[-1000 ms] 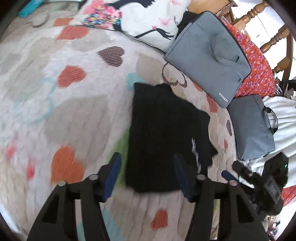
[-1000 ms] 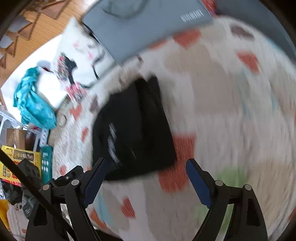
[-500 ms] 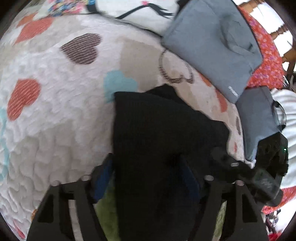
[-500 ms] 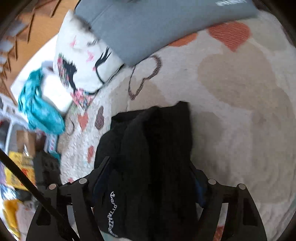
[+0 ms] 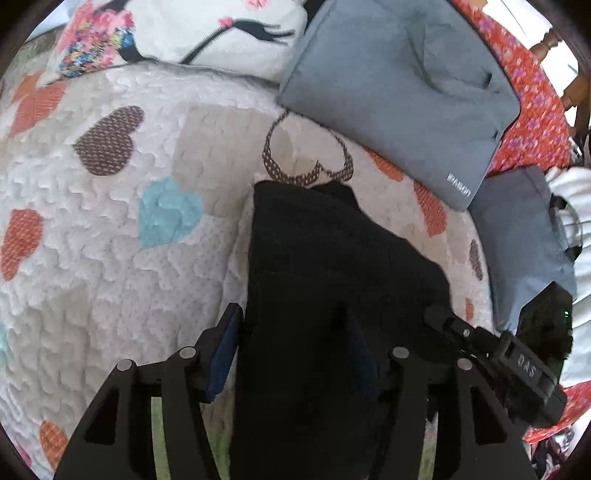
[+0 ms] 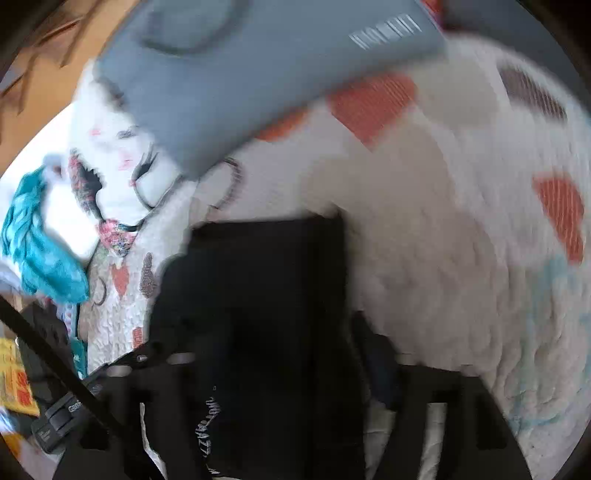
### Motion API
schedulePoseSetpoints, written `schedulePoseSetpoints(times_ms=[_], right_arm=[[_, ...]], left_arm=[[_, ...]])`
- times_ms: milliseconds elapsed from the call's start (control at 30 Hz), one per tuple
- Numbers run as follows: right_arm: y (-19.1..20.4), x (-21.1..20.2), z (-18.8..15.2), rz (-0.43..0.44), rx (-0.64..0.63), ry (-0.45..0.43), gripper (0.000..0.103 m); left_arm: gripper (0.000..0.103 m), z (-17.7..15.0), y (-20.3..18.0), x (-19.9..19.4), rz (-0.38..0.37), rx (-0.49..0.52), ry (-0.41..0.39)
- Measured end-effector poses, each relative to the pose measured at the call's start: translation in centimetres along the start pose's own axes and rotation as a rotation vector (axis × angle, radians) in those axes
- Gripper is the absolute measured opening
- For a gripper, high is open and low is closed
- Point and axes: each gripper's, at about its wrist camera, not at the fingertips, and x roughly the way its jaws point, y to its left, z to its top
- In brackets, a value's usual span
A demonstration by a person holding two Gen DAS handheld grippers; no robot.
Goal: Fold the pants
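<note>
The black pants (image 5: 325, 266) lie folded into a compact stack on a white quilt with heart patches (image 5: 110, 240). My left gripper (image 5: 291, 339) is down at the stack's near edge with its jaws apart and the cloth filling the space between them. In the right wrist view, which is blurred, the pants (image 6: 266, 295) show white lettering near the bottom, and my right gripper (image 6: 280, 362) straddles their near edge with its jaws apart. The other gripper (image 5: 491, 354) shows at the stack's right side.
A grey laptop sleeve (image 5: 399, 88) and a grey bag (image 5: 517, 243) lie beyond and right of the pants. A white printed pillow (image 5: 199, 33) lies at the back, red floral cloth (image 5: 532, 103) at right. A teal cloth (image 6: 40, 243) lies off the quilt's left.
Both grippers have dropped from above the folded pants down onto the stack's near edge. The pants now fill the space between each pair of fingers.
</note>
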Motion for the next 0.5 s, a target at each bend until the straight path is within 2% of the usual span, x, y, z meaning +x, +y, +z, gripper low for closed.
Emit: schedulePoseSetpoints(times_ms=[33, 100, 133, 200, 300, 333, 367, 400, 433, 500], right_arm=[[0.4, -0.9, 0.2, -0.019, -0.004, -0.026, 0.073], [1.8, -3.3, 0.3, -0.055, -0.054, -0.135, 0.073], [2.4, -4.4, 0.3, -0.039, -0.066, -0.175, 0.073], [3.6, -5.9, 0.0, 0.118, -0.085, -0.207, 0.073], [4.0, -4.6, -0.3, 0.308, -0.067, -0.107, 0.073], [3.5, -3.4, -0.4, 0.333, -0.032, -0.068, 0.073], [3.0, -2.4, -0.4, 0.325, -0.001, -0.036, 0.073], [2.2, -1.0, -0.4, 0.270, 0.031, 0.001, 0.073], [1.6, -0.1, -0.3, 0.234, 0.051, 0.021, 0.067], [0.8, 0.2, -0.4, 0.245, 0.087, 0.013, 0.063]], left_arm=[[0.056, -0.1, 0.1, -1.3, -0.002, -0.001, -0.028], [0.056, -0.3, 0.2, -3.5, -0.001, -0.006, -0.082], [0.056, -0.7, 0.4, -4.5, -0.005, -0.010, -0.107], [0.056, -1.7, 0.6, -5.4, -0.033, -0.015, -0.112], [0.056, -3.4, 0.7, -4.2, -0.089, -0.032, -0.029], [0.056, -3.8, 0.6, -2.9, -0.087, -0.043, 0.018], [0.056, -4.2, 0.5, -1.8, -0.059, -0.047, 0.049], [0.057, -4.5, 0.6, -1.1, -0.022, -0.044, 0.064], [0.062, -4.6, 0.6, -0.7, 0.005, -0.032, 0.063], [0.064, -4.5, 0.5, -0.9, 0.014, -0.027, 0.061]])
